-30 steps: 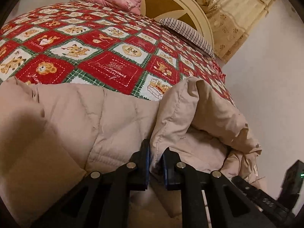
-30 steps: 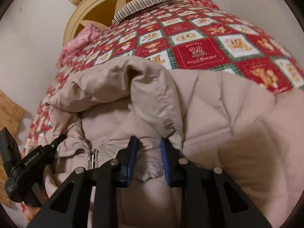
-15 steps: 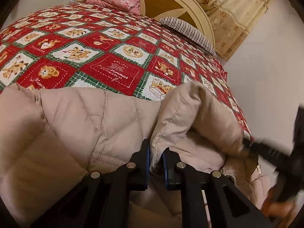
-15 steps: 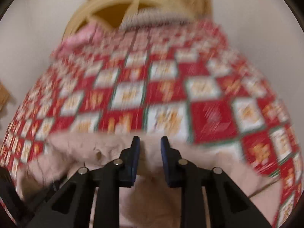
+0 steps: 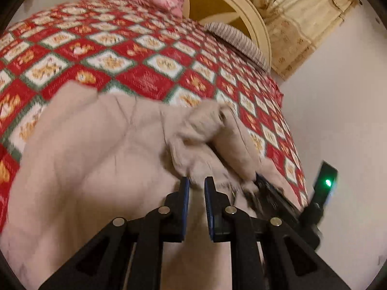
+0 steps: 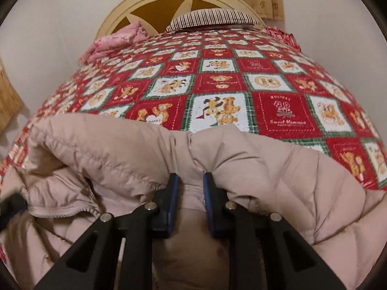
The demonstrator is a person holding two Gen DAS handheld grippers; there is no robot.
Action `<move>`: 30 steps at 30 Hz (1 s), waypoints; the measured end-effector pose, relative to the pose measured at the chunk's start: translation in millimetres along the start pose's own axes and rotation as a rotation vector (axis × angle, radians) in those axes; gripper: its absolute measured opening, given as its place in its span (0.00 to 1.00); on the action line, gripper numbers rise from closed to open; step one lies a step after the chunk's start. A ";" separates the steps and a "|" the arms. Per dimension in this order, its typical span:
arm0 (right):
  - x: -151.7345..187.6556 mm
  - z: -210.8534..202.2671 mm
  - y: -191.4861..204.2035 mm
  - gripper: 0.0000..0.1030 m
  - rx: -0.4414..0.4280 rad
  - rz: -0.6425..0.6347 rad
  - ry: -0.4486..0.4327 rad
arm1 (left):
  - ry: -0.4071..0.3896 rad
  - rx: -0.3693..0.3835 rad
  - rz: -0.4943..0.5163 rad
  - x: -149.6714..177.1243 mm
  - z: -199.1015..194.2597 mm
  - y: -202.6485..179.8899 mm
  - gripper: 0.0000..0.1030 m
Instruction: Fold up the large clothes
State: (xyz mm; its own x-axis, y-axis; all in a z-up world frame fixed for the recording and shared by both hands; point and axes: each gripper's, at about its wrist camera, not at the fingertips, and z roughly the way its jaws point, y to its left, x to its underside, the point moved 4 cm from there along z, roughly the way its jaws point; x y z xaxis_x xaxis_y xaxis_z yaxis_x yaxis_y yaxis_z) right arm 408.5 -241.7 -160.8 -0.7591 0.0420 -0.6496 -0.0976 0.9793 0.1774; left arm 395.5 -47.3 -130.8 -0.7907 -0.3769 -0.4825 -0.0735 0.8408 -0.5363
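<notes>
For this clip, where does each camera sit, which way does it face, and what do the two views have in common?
Left wrist: rides on the left hand-held gripper, looks down along its fingers at the beige puffer jacket on the patchwork quilt; the right hand-held gripper's black body shows at lower right.
Right wrist: rides on the right hand-held gripper, faces the headboard over the jacket's folded edge; its own fingers show, pinching fabric.
Shared: jacket, quilt, headboard, striped pillow, pink blanket.
</notes>
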 end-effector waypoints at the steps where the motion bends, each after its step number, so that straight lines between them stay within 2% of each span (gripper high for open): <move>1: 0.7 -0.7 1.5 0.23 -0.002 0.001 -0.001 | 0.003 0.009 0.009 -2.7 -1.3 -5.8 0.13; 4: 1.2 -0.2 3.0 0.23 0.000 -0.003 -0.005 | -0.049 0.016 0.172 -25.3 0.6 -51.4 0.13; 6: 1.0 0.0 3.4 0.23 0.003 -0.005 -0.007 | -0.134 0.054 0.281 -44.2 5.8 -88.6 0.13; 8: 0.8 0.5 2.6 0.23 0.003 -0.005 -0.008 | -0.205 0.047 0.339 -62.1 21.1 -109.1 0.13; 9: 0.7 0.7 2.9 0.23 0.003 -0.005 -0.008 | -0.206 0.023 0.350 -67.8 31.5 -111.9 0.13; 11: 0.8 0.8 2.8 0.23 0.006 -0.008 -0.008 | -0.166 -0.076 0.352 -76.3 64.0 -103.8 0.13; 14: 0.8 0.5 1.7 0.23 0.007 -0.009 -0.012 | -0.051 -0.195 0.311 -65.0 108.5 -55.3 0.13; 17: 0.0 -3.6 2.4 0.23 -0.013 -0.006 -0.033 | -0.035 -0.153 0.250 -55.8 111.6 -29.7 0.13; 22: -0.6 -3.3 6.9 0.23 0.024 -0.033 -0.033 | -0.021 -0.234 0.340 -45.3 124.9 -37.0 0.13; 27: -0.4 -1.6 9.8 0.23 0.058 -0.054 -0.029 | -0.007 -0.229 0.346 -44.7 130.4 -34.6 0.13; 30: -0.2 -0.3 8.9 0.23 0.059 -0.052 -0.023 | -0.008 -0.253 0.373 -42.4 133.1 -37.5 0.12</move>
State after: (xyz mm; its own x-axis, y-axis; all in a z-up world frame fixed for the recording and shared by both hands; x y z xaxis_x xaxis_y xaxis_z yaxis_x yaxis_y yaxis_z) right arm 407.6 -233.1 -158.9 -0.7388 -0.0048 -0.6739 -0.0977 0.9902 0.1000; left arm 512.7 -114.5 -182.4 -0.7864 -0.0317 -0.6169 0.0689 0.9879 -0.1387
